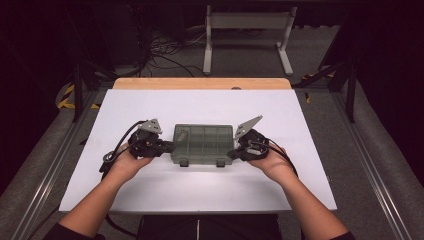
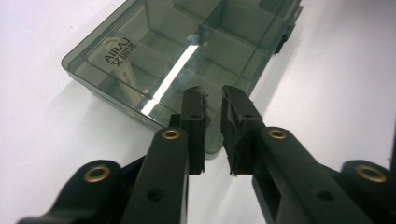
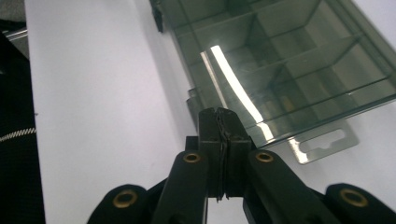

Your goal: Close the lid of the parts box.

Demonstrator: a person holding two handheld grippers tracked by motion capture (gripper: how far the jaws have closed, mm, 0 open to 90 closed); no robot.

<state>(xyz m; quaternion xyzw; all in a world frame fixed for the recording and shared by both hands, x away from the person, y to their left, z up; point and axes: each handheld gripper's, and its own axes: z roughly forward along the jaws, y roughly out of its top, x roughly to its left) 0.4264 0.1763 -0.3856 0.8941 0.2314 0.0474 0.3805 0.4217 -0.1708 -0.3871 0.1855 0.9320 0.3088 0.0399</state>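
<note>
A smoky see-through compartment box (image 1: 202, 144) lies lid-closed in the middle of the white table, its two latches facing the person. My left gripper (image 1: 167, 146) is at the box's left end. In the left gripper view its jaws stand a narrow gap apart (image 2: 212, 93), tips over the end edge of the box (image 2: 187, 51), with nothing held between them. A white AIRAJ card (image 2: 116, 53) lies in one compartment. My right gripper (image 1: 232, 154) is at the right end, shut (image 3: 218, 112), tips against the box (image 3: 289, 60) beside its hang tab (image 3: 322, 140).
The white table top (image 1: 200, 105) has a wooden strip (image 1: 200, 83) along its far edge. Beyond it on the floor stand a white metal frame (image 1: 247, 30) and loose cables (image 1: 160, 50). Metal rails run along both sides of the table.
</note>
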